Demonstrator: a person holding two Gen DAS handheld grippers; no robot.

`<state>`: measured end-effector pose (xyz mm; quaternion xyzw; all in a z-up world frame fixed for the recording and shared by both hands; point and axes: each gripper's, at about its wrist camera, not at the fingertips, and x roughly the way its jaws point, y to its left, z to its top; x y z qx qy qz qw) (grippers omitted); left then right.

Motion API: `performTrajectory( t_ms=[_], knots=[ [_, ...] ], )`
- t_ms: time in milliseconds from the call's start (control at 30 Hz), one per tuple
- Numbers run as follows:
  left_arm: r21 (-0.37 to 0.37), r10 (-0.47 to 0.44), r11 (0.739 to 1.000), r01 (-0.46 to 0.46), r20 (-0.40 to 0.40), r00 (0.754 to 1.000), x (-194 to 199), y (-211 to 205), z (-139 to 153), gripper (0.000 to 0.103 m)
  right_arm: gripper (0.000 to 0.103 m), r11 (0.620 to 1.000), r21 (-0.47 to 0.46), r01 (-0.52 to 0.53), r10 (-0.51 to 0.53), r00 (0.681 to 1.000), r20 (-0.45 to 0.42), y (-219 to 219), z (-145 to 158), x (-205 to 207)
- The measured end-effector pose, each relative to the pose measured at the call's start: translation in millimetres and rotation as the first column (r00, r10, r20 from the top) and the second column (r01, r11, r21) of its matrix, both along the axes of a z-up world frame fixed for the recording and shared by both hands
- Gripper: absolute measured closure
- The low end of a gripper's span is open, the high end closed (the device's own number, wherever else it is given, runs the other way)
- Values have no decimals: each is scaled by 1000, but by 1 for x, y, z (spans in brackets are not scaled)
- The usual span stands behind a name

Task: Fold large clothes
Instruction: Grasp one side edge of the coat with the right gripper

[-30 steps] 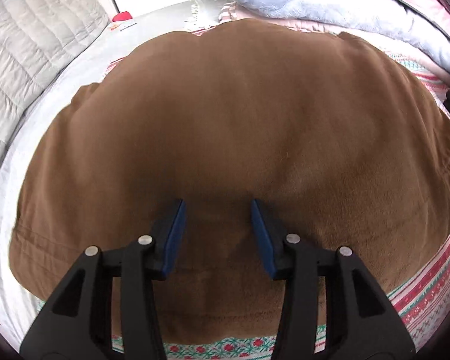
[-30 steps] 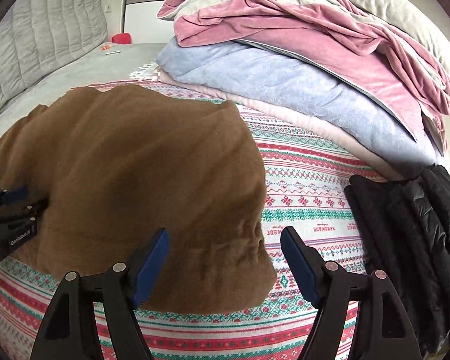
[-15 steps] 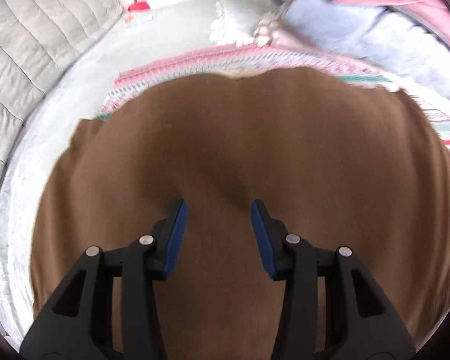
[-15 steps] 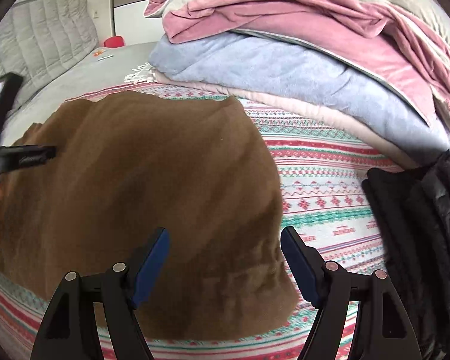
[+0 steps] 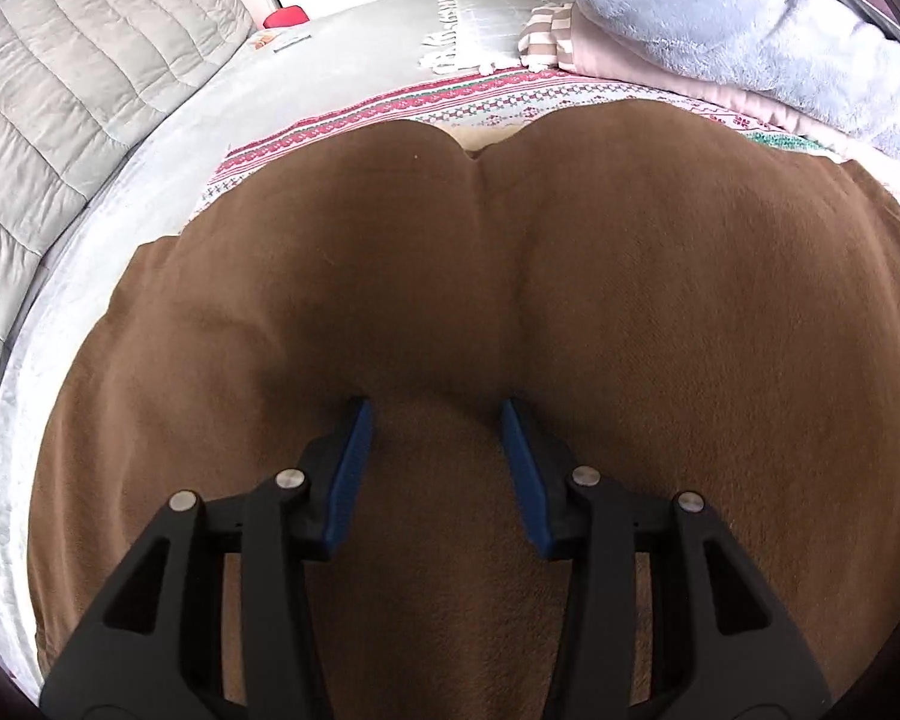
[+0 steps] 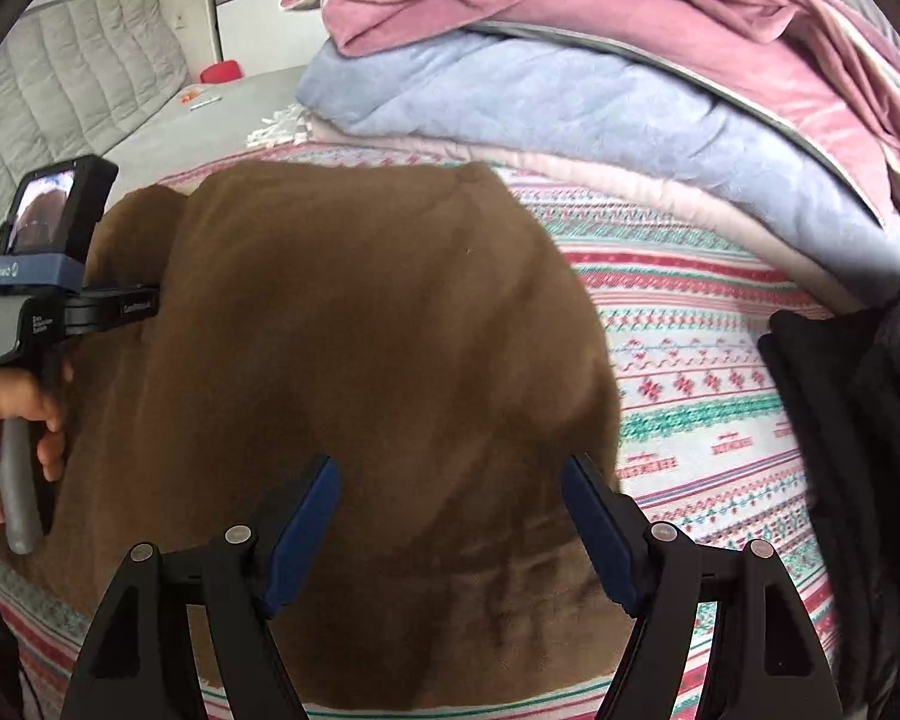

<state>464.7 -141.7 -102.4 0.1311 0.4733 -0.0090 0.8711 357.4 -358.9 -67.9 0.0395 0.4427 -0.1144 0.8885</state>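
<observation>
Seemingly partway through folding, a brown fleece garment (image 6: 354, 360) is lying doubled over on the patterned blanket (image 6: 690, 360), while the left gripper (image 5: 435, 456) and right gripper (image 6: 450, 516) are hovering open above it, gripping nothing, with further folds probably remaining.

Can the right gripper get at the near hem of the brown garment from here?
Probably yes. The right gripper is open above the brown garment, nothing lies between, and the hem sits just beneath.
</observation>
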Motion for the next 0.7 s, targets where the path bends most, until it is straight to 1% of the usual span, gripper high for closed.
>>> performTrajectory(
  t_ms=[167, 300, 467, 600, 667, 700],
  knots=[
    [0, -3, 1000, 3, 8, 1000, 0, 0, -1, 56, 25, 1000, -7, 30, -30, 999, 15, -4, 4, -6],
    [-1, -7, 1000, 7, 14, 1000, -1, 0, -2, 56, 25, 997, -72, 32, -30, 999, 27, -1, 8, -10],
    [0, -7, 1000, 7, 15, 1000, -1, 0, -2, 56, 25, 993, -113, 23, -18, 999, 46, 2, 12, -17],
    [-4, -7, 1000, 7, 17, 1000, -1, 1, -1, 56, 25, 988, -147, 35, -31, 999, 27, -1, 5, -27],
    [-6, -9, 1000, 9, 20, 1000, -1, 0, -2, 56, 25, 990, -140, 28, -28, 1000, 2, -4, -3, -35],
    [-8, -9, 1000, 10, 20, 1000, -1, 0, -1, 56, 24, 997, -75, 25, -27, 999, -19, -10, -9, -41]
  ],
)
